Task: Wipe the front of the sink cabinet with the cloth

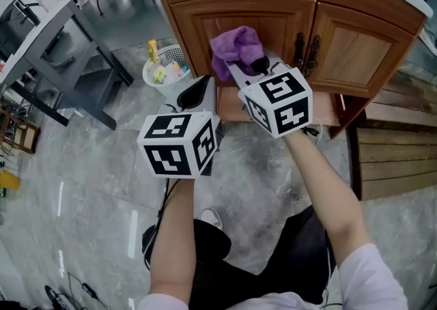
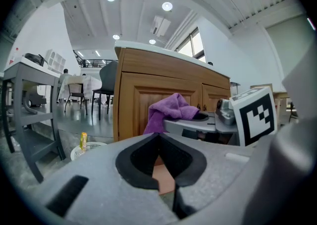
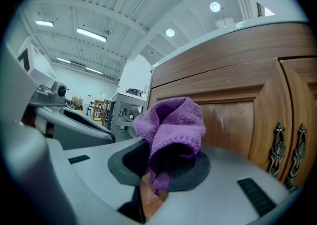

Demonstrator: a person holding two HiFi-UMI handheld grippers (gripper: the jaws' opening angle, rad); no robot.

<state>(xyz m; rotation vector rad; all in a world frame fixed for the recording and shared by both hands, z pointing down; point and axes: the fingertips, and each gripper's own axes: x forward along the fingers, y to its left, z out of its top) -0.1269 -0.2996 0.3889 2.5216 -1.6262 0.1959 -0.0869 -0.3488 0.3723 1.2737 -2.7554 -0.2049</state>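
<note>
Fingers (image 3: 126, 162) partly under purple cloth (image 3: 171, 125)

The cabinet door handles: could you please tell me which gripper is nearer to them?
Right. The right gripper, holding the cloth, is just left of the handles; the left gripper sits farther left.

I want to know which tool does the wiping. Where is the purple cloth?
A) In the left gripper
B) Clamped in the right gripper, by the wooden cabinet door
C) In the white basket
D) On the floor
B: the purple terry cloth is pinched in the right gripper, just in front of the wooden cabinet door, while the left gripper is shut and holds nothing.
</note>
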